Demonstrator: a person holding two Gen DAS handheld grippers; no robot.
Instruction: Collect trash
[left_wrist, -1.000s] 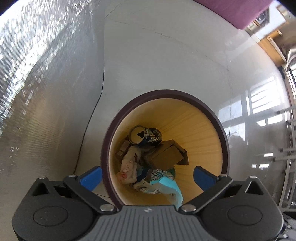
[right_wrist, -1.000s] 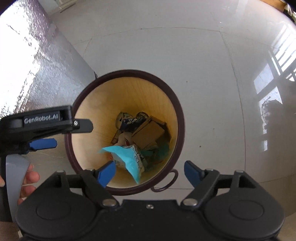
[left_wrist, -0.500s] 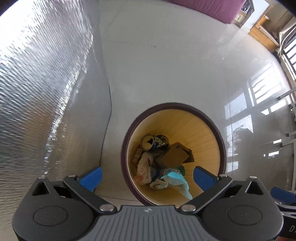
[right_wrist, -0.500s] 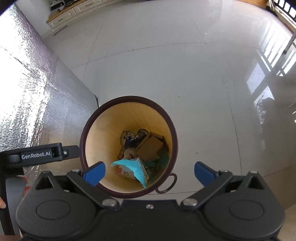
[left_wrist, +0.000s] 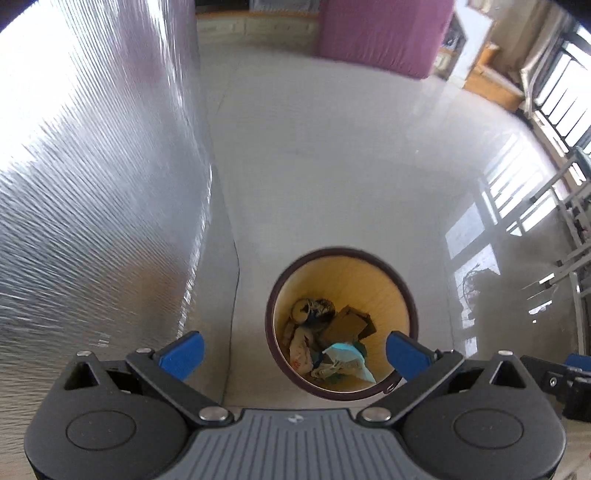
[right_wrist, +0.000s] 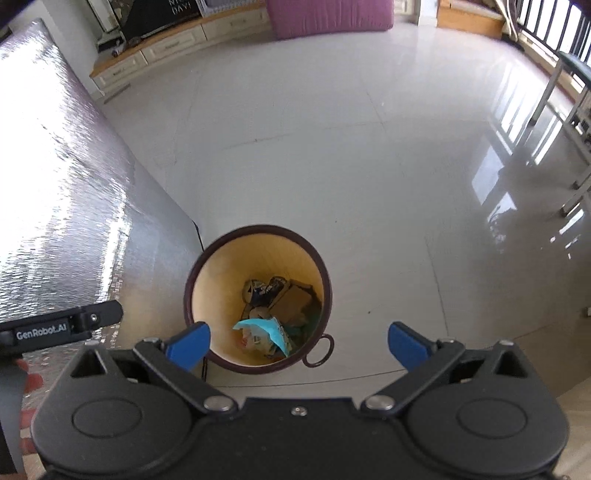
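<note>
The light blue snack bag (right_wrist: 264, 330) lay on top of the trash inside the one round bin (right_wrist: 192, 284) on the floor. It looked light, thin and crinkly, so a pinch at a loose edge would likely do. Under it sat one brown box (right_wrist: 291, 301) and one crushed can (right_wrist: 256, 287). The left gripper (left_wrist: 293, 350) and right gripper (right_wrist: 300, 341) were both spread wide and empty.

Glossy pale tiled floor (right_wrist: 332, 147), window light reflected on its right side. Silver foil-textured sheet (right_wrist: 55, 184) along the left, edge meeting the floor. Purple cushioned block (right_wrist: 328, 14) at far wall; low cream drawer cabinet (right_wrist: 155, 55) left of it. Wooden unit (right_wrist: 469, 16) far right. Metal railing (left_wrist: 561, 92) by windows.
</note>
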